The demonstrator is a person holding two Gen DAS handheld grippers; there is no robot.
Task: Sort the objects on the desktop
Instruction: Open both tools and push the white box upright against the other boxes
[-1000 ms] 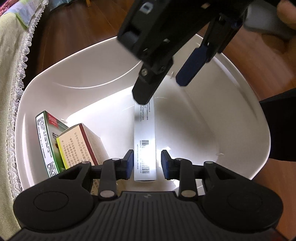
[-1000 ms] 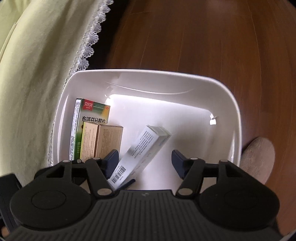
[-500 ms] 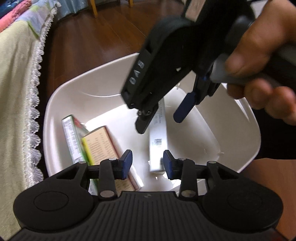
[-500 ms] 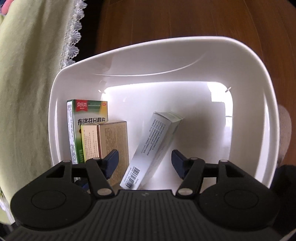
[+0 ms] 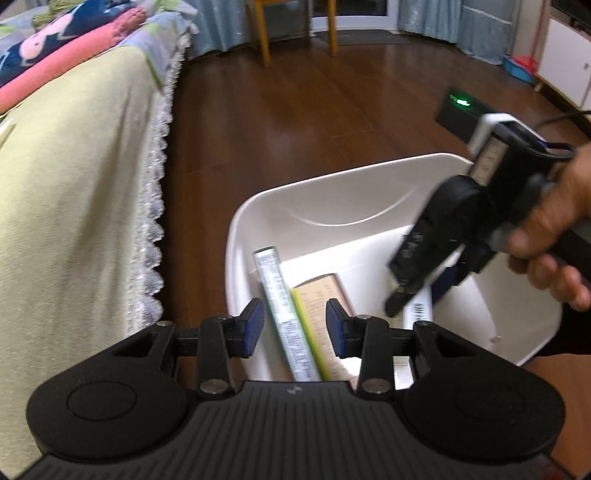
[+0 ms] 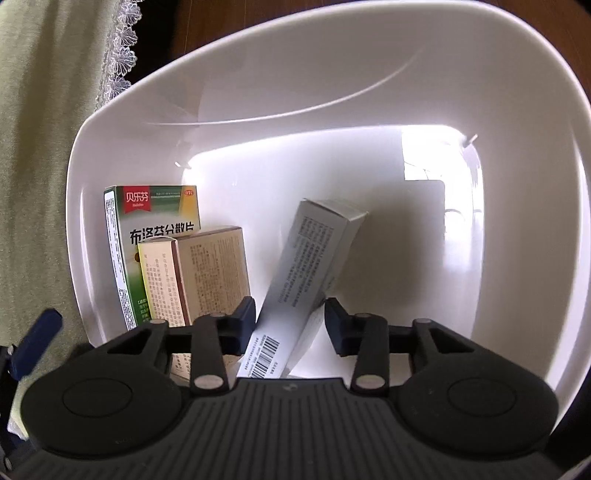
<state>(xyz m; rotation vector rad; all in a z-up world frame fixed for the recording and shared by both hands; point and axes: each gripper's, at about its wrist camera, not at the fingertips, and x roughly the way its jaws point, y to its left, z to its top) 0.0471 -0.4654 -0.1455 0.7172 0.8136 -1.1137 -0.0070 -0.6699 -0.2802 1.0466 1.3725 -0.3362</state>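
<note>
While a pale green cloth with a lace edge (image 5: pixel 74 221) drapes at the left, dark wooden floor (image 5: pixel 295 110) runs back to chair legs (image 5: pixel 264 33). Both empty grippers, left gripper (image 5: pixel 294 326) and right gripper (image 6: pixel 290 319), stand parted above the white plastic tub (image 6: pixel 480 92), which holds a green box (image 6: pixel 122 236), a tan box (image 6: pixel 210 273) and a tilted white box (image 6: pixel 314 254).

The green box (image 6: pixel 155 236), at nine o'clock in the bin (image 6: pixel 332 66), carried "贝乐芬" on a red tab, a small "OTC" oval, and "布洛芬分散片" in large black type. The tan box (image 6: pixel 210 273) and white box (image 6: pixel 310 258) bore print too fine to read; the white box showed a barcode.
</note>
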